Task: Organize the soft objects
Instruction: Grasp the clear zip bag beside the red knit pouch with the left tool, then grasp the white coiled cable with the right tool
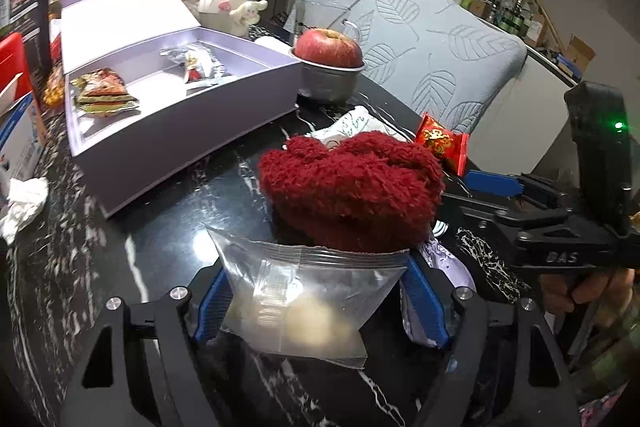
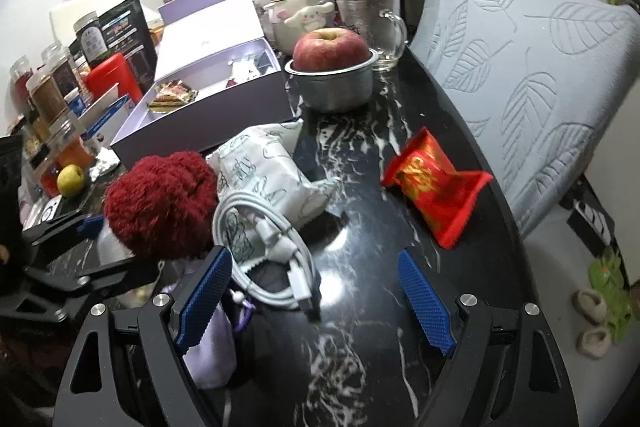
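Between the left gripper's (image 1: 316, 301) blue fingers sits a clear zip bag (image 1: 308, 291) with pale lumps inside; the jaws stand wide, each pad touching a side of the bag, though whether they truly pinch it I cannot tell. Just past the fingertips lies the dark red fuzzy bundle (image 1: 352, 191), resting against the bag's top edge. Beyond it to the left is an open lilac box (image 1: 180, 131) holding wrapped snacks; straight ahead, farther off, an apple (image 1: 328, 49) sits in a small metal bowl (image 1: 330, 83).

Wide-open jaws on the right gripper (image 2: 316, 301) hold nothing. A lilac pouch (image 2: 212, 347) touches the left finger. Just ahead of the left fingertip lies a coiled white cable (image 2: 268, 251), with the red bundle left of it. Ahead of the right fingertip, apart from it, lies a red snack packet (image 2: 434, 187).
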### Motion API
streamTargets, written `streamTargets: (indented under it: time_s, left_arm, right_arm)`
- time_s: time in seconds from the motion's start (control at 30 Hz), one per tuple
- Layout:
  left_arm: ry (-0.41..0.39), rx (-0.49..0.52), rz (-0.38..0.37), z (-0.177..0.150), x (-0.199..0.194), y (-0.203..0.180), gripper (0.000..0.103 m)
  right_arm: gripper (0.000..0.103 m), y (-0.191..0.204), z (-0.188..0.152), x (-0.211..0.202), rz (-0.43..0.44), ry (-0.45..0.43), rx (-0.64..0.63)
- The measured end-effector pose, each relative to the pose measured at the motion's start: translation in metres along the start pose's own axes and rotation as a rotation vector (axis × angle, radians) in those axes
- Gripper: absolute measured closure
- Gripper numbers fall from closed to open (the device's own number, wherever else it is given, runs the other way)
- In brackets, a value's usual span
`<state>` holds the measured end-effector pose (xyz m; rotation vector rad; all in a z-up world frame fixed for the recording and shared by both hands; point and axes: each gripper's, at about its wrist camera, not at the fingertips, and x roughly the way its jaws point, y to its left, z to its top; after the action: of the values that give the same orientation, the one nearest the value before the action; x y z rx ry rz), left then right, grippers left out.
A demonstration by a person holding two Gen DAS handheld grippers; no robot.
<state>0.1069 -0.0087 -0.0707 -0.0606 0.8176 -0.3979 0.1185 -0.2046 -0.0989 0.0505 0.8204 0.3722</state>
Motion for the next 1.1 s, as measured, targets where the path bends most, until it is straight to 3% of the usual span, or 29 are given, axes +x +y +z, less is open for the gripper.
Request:
streamTargets:
  time_s: [0.17, 0.33, 0.43, 0.47, 0.57, 0.63, 1.1]
  left_arm:
    - [-0.022, -0.03, 0.033, -0.003, -0.015, 0.006, 0.025]
    - [-0.03, -0.052, 0.047, -0.009, -0.026, 0.009, 0.025]
    - [-0.03, -0.053, 0.05, -0.013, -0.03, 0.008, 0.025]
    - [-0.032, -0.048, 0.056, -0.014, -0.031, 0.007, 0.025]
    - [-0.034, -0.036, 0.069, -0.017, -0.036, 0.004, 0.025]
    - [-0.036, -0.044, 0.059, -0.018, -0.04, 0.003, 0.025]
    - [-0.084, -0.05, 0.038, -0.033, -0.065, -0.012, 0.025]
  right_arm:
    - [0.017, 0.009, 0.0, 0.012, 0.044, 0.03, -0.019]
    - [0.018, 0.019, -0.002, 0.021, 0.029, 0.053, -0.052]
    - [0.034, 0.024, 0.0, 0.027, -0.013, 0.065, -0.074]
    - [0.048, 0.024, 0.0, 0.027, -0.012, 0.066, -0.078]
    - [0.058, 0.028, -0.001, 0.025, 0.002, 0.068, -0.072]
    - [0.083, 0.028, -0.002, 0.02, 0.005, 0.061, -0.073]
    - [0.088, 0.021, -0.017, -0.024, -0.017, -0.034, 0.015]
